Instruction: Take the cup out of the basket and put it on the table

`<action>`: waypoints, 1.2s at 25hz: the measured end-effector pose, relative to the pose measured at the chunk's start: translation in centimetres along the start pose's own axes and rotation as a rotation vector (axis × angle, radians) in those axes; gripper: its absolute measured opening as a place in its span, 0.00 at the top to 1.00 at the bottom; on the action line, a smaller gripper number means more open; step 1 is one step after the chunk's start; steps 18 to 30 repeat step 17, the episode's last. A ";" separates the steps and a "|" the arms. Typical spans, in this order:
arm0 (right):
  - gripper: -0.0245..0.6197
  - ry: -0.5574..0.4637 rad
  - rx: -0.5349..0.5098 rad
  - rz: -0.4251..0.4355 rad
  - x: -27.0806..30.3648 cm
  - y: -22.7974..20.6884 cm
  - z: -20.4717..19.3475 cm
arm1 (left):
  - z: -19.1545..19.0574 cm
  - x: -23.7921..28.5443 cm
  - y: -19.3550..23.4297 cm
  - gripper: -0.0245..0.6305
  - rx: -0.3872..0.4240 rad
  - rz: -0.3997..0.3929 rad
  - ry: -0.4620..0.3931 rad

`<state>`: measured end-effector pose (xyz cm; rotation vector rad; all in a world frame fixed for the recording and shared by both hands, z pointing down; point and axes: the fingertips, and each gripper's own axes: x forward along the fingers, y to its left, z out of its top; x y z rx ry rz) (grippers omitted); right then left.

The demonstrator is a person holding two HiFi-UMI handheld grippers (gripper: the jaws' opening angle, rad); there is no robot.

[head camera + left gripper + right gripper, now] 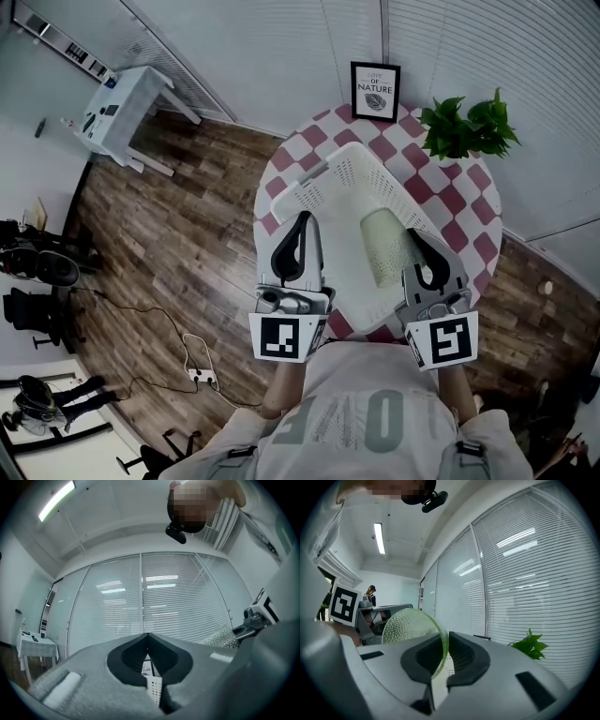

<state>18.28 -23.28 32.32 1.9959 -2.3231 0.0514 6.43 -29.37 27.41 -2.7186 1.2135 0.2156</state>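
R gripper (446, 637) pinches cup (408, 629) rim, L gripper (147, 638) grips basket (153, 689).

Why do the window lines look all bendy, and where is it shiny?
Left gripper view: the wide lens bows the white slatted blinds, with ceiling-light glare on them; right gripper view: same bowing, black corners; head view: the brown wooden floor curves too.

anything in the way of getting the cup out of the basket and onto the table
Nothing between gripper and cup: the right gripper is shut on the rim of the cup. The basket walls the cup in, so it must lift over the rim. Bare checkered table shows right of it, before the potted plant.
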 end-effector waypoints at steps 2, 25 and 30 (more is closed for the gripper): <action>0.92 0.002 0.000 0.005 0.1 0.2 0.0 | 0.0 -0.1 0.2 0.96 0.000 0.005 0.001; 0.92 0.000 -0.049 0.012 0.9 0.9 0.4 | -0.3 0.1 0.7 0.96 0.001 0.010 0.012; 0.92 0.000 -0.049 0.012 0.9 0.9 0.4 | -0.3 0.1 0.7 0.96 0.001 0.010 0.012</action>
